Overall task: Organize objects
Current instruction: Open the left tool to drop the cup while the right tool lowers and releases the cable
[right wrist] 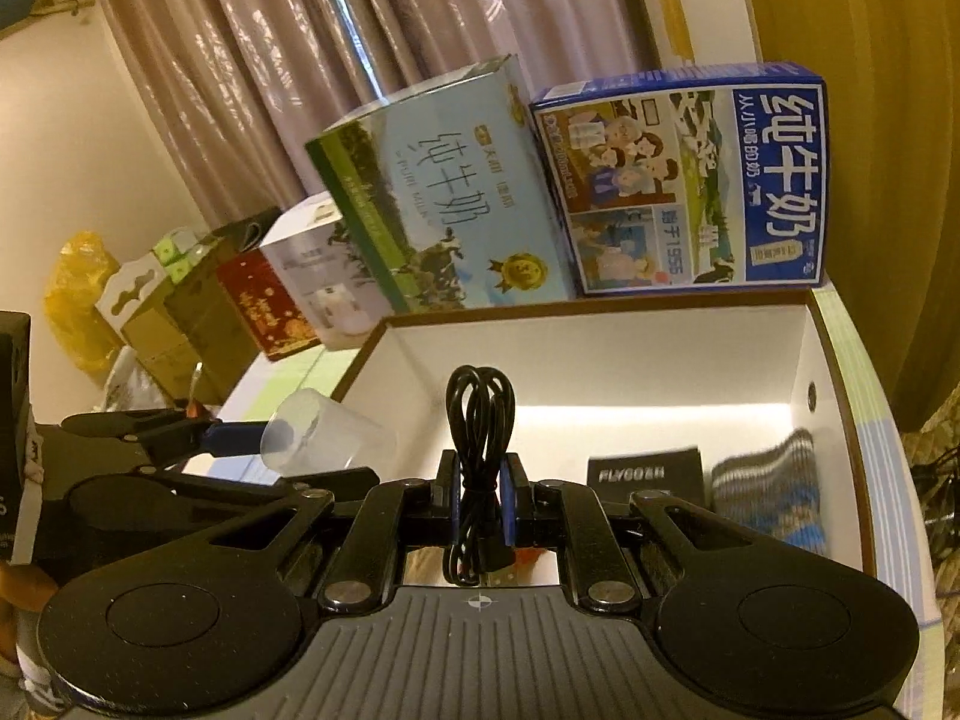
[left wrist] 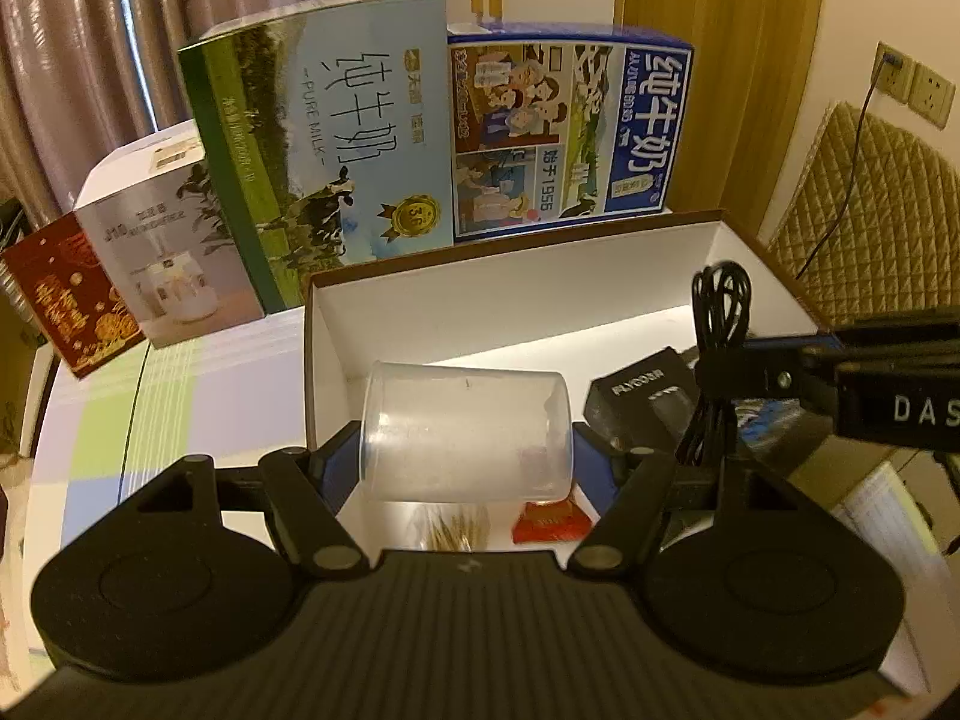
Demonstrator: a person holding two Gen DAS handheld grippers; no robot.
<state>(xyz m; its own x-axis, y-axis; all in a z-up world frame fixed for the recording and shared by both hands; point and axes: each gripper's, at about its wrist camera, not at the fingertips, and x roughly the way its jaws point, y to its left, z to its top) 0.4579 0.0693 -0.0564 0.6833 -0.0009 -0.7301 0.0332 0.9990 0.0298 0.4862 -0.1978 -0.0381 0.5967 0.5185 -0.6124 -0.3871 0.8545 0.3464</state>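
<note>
Now both jaws grip loads over the box [right wrist: 600, 348], mid-frame: left the cup [left wrist: 465, 432], right the cable [right wrist: 480, 420], presumably for dropping in.

a home room, draped curtains [right wrist: 252, 60], quilted chair [left wrist: 870, 228], milk cartons [left wrist: 564, 132] on a table

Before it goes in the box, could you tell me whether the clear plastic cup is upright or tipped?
Tipped: the clear plastic cup lies sideways between the left gripper's jaws.

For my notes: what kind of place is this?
Probably a room in a home: curtains behind the table, milk cartons standing on it, and a quilted chair beside wall sockets.
</note>
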